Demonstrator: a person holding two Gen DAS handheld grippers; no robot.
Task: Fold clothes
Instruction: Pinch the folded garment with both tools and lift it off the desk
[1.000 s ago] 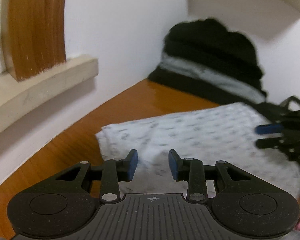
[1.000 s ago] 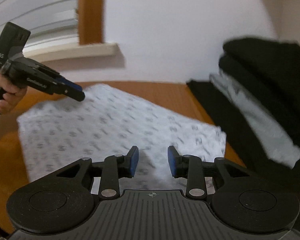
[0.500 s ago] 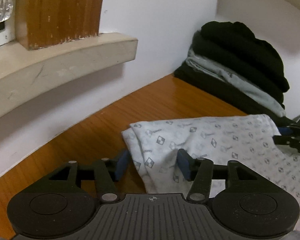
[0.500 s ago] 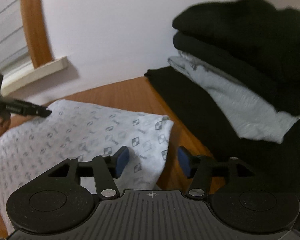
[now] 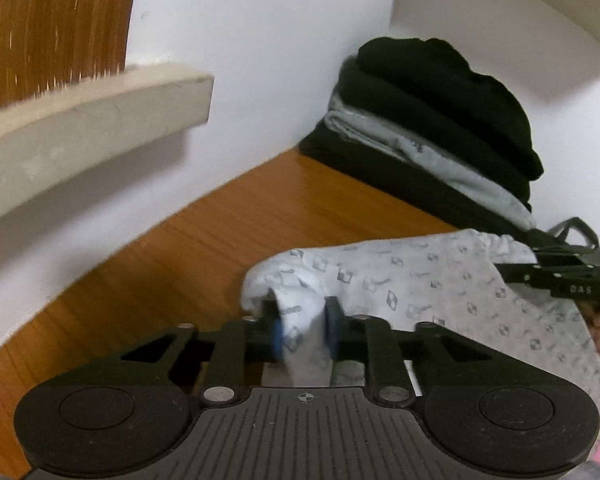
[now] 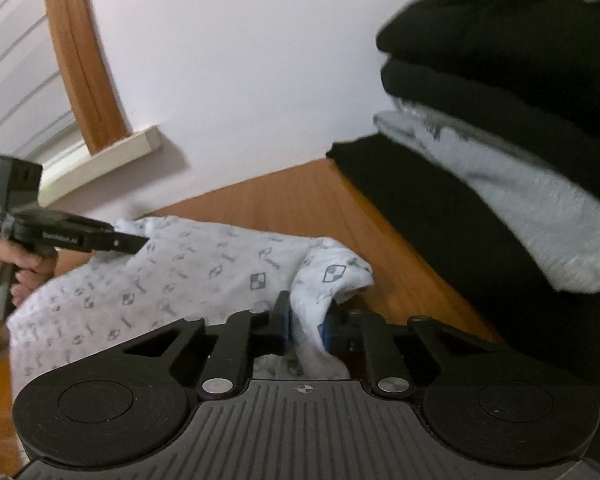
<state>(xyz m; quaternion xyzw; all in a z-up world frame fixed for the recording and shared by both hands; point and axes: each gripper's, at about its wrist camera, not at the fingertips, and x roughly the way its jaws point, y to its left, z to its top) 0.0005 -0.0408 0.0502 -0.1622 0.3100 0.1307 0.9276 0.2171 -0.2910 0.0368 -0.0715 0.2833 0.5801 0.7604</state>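
Observation:
A white garment with a grey check-logo print (image 5: 420,280) lies on the wooden tabletop (image 5: 260,220). My left gripper (image 5: 305,330) has a far corner of it bunched between its blue pads, and its jaws are closing on the cloth. My right gripper (image 6: 306,324) pinches the other far corner of the garment (image 6: 180,272), its jaws closing too. Each gripper shows in the other's view: the right gripper (image 5: 504,270) at the garment's right edge, the left gripper (image 6: 138,243) at its left edge, held by a hand (image 6: 4,264).
A stack of folded black and grey clothes (image 5: 440,120) (image 6: 500,160) sits in the far corner against the white wall, close to the garment's right corner. A beige window sill (image 5: 80,120) juts out at the left. Bare wood (image 6: 284,196) lies between garment and wall.
Both grippers moved forward to the garment's far corners, opened wide around them, then closed on the cloth. The corners are now bunched up and slightly raised.

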